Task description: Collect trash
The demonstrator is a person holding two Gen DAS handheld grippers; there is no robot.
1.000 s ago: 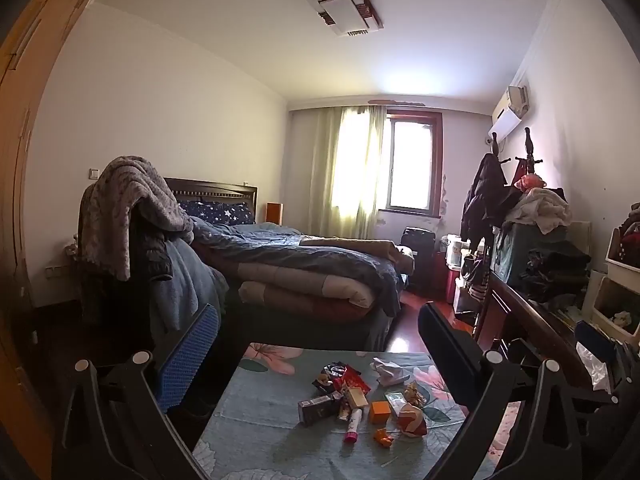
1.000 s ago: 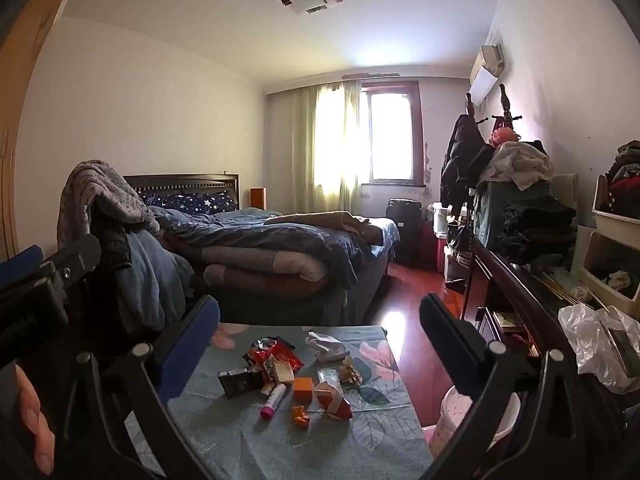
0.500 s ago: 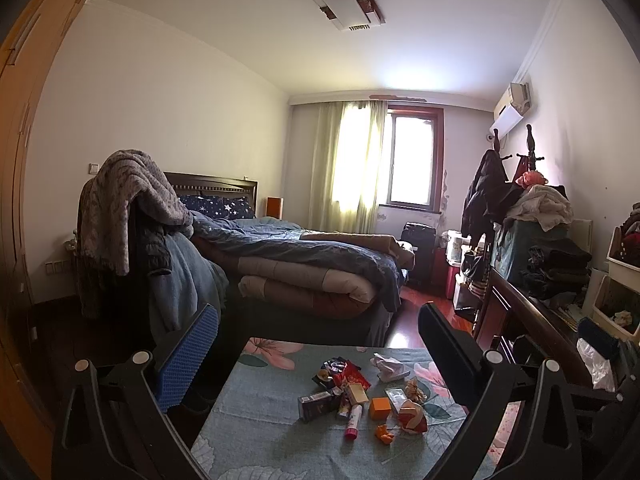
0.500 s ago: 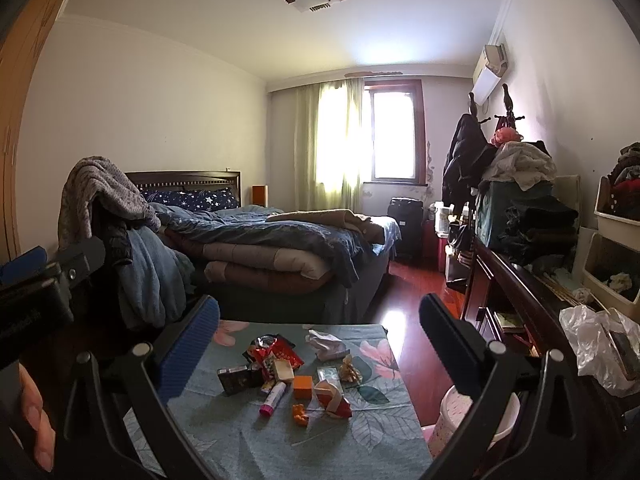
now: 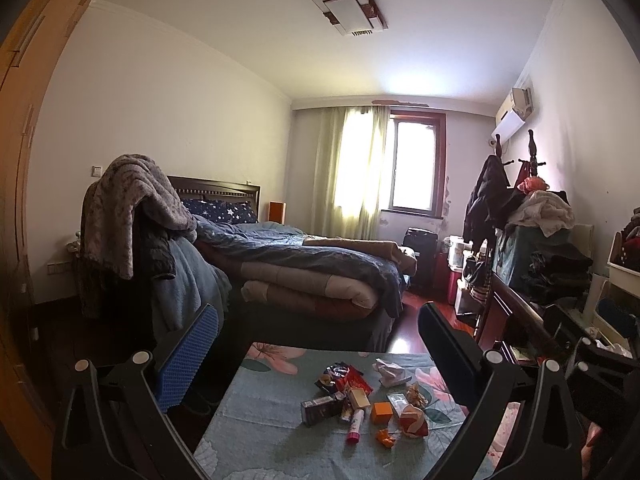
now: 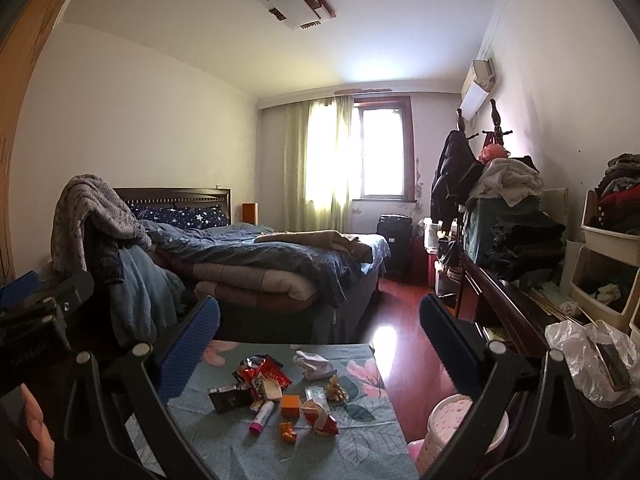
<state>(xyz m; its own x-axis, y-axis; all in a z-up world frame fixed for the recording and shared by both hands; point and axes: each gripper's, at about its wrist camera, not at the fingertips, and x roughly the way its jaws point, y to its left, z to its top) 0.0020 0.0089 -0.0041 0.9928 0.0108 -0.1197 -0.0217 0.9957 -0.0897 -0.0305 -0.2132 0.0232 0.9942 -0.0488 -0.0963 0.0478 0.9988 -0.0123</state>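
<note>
While both grippers hang above the near end of a low table (image 6: 224,440) draped in a teal cloth with pink flowers and leaves, neither holds anything: the left gripper (image 5: 316,354) has its fingers spread wide, and the right gripper (image 6: 320,344) is spread just as wide.

At the far left of the room a wooden wardrobe (image 5: 24,80) curves along the frame edge. Next to it a grey blanket (image 5: 128,200) is slung over a pile of clothes, with a bed (image 5: 304,276) behind it heaped with a blue quilt and folded comforters, its dark headboard against the white wall. Beyond the bed a bright window (image 5: 412,168) with pale curtains fills the far wall.

The trash sits in a loose cluster around the middle of the table, towards its right edge. From left to right there is a dark box (image 6: 226,398), a red snack wrapper (image 6: 264,370), a pink-capped tube (image 6: 262,416), an orange box (image 6: 291,405), a small orange scrap (image 6: 288,431) nearest the front edge, a red and white carton (image 6: 320,420) and a golden crumpled wrapper (image 6: 336,389). A crumpled tissue (image 6: 310,362) lies closer to the far edge.

Right of the table, on the red wood floor, stands a pink bin (image 6: 448,432). Above it a dark sideboard (image 6: 508,312) runs along the right wall, loaded with folded clothes, a clear plastic bag (image 6: 580,360) and cream storage bins (image 6: 600,276). Coats hang on a rack (image 6: 456,172) under an air conditioner (image 6: 478,88).
</note>
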